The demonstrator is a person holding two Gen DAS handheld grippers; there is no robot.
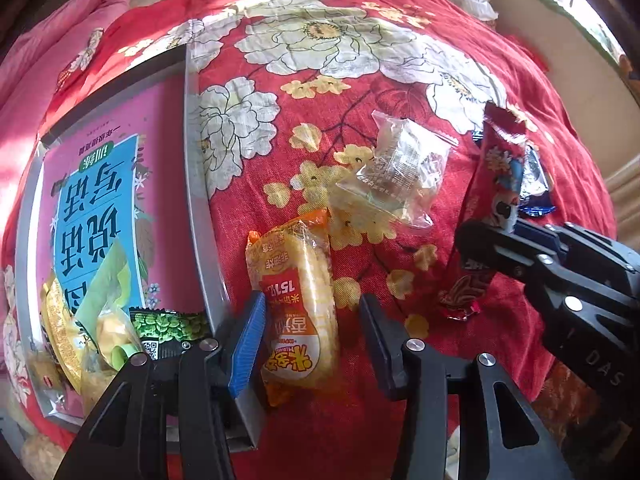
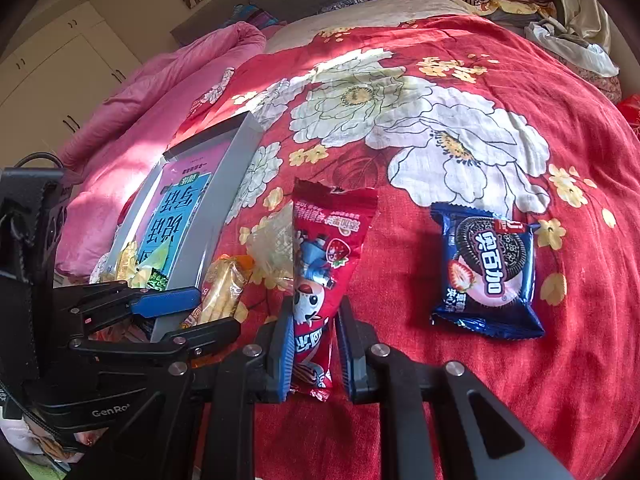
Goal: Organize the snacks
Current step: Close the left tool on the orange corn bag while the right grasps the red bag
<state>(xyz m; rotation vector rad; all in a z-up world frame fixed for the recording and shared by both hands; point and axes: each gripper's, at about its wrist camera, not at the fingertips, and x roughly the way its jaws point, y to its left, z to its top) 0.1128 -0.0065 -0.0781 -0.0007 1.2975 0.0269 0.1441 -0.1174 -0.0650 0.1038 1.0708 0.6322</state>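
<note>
Blue-padded fingers of the left gripper stand apart on either side of a long orange-and-yellow rice-cracker packet, which lies flat on the bed; gaps show between pads and wrapper, so the gripper is released, not grasping. In the left wrist view this packet sits at lower centre, just beside the right-hand wall of a shallow grey rectangular tray.

The tray fills the left of that frame. Its floor is covered by a pink printed sheet with a large blue panel of characters. Snacks are gathered in the tray's near corner, lower left of the frame: a black-and-green pea packet, a pale green-and-yellow wrapped snack, and a golden foil packet beside them. The far half of the tray holds only the printed sheet.

The right gripper is clenched on a tall red strawberry-printed snack packet with a cartoon dog, its pads pressing the wrapper's lower part while the top stands up towards the middle of the right wrist frame. Right of it, apart, a dark blue sandwich-cookie packet lies flat on the red floral bedspread. Just left of the red packet, partly behind it, lies a crumpled clear plastic packet; its contents cannot be made out. A pink quilt is bunched at the upper left.
</note>
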